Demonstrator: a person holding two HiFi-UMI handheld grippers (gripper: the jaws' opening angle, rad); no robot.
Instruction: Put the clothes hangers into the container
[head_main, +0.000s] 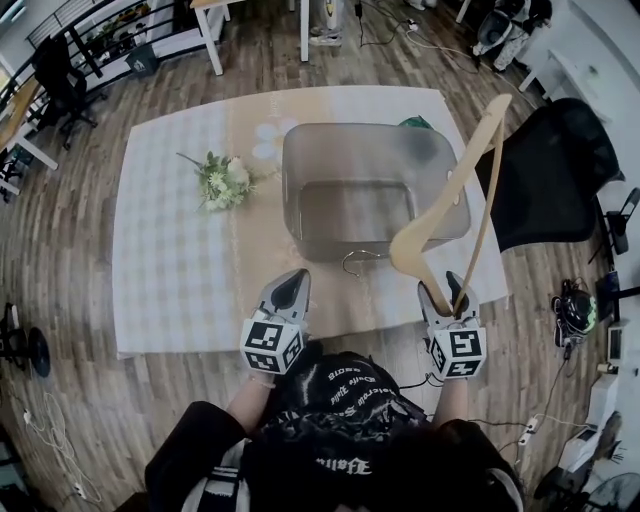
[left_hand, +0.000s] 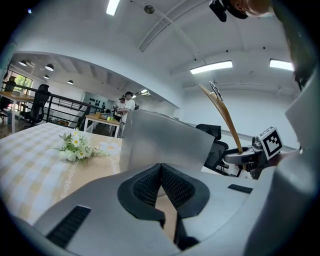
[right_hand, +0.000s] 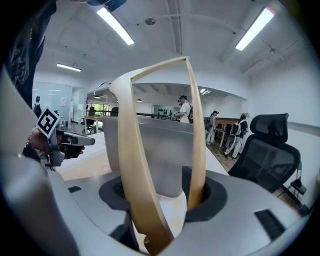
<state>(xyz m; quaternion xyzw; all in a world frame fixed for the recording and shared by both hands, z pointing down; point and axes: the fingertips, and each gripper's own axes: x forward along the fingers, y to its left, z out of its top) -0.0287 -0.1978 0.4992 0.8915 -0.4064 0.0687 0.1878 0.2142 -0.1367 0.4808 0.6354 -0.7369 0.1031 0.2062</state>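
Observation:
A wooden clothes hanger (head_main: 470, 180) stands tilted above the table's near right part. One end of it is between the jaws of my right gripper (head_main: 450, 300), which is shut on it. Its metal hook (head_main: 355, 262) hangs just in front of the container's near wall. In the right gripper view the hanger (right_hand: 132, 165) fills the gap of the right gripper (right_hand: 162, 192). The translucent grey container (head_main: 370, 190) sits mid-table and looks empty. My left gripper (head_main: 285, 300) is shut with nothing in it, near the table's front edge; in its own view the left gripper (left_hand: 161, 170) faces the container (left_hand: 165, 140).
A bunch of white flowers (head_main: 222, 180) lies on the checked tablecloth (head_main: 170, 260) left of the container. A green object (head_main: 415, 122) shows behind the container. A black office chair (head_main: 555, 170) stands right of the table. People stand far back in the room (left_hand: 127, 105).

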